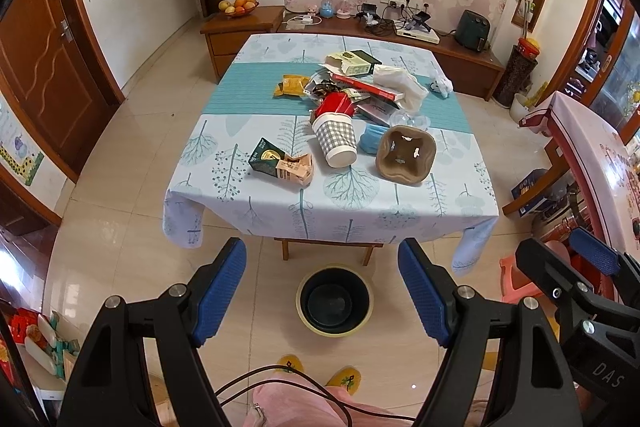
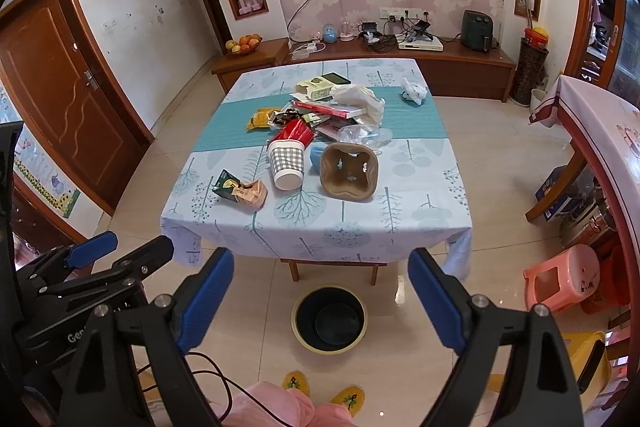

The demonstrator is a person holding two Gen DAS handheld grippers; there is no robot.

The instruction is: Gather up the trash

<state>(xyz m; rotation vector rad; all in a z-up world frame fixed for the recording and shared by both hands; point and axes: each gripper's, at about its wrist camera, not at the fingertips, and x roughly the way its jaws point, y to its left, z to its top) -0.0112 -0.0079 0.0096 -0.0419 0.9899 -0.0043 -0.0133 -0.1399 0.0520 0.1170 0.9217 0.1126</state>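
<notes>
Two hand-held grippers hang side by side: the left hand-held gripper (image 1: 322, 291) and the right hand-held gripper (image 2: 320, 301), both with ribbed blue pads spread apart, nothing between them. Beneath them a round black bin (image 1: 334, 300) with a pale yellow rim stands on glossy floor tiles, just before the surface (image 1: 400, 205), which wears a tree-printed cloth. Beyond the bin, on the cloth, trash lies heaped: a grey-checked paper cup (image 1: 335, 141) on its side, a moulded brown pulp tray (image 1: 405, 155), a crushed green carton (image 1: 280, 165), a red cup (image 1: 335, 105). Carton lettering is illegible.
</notes>
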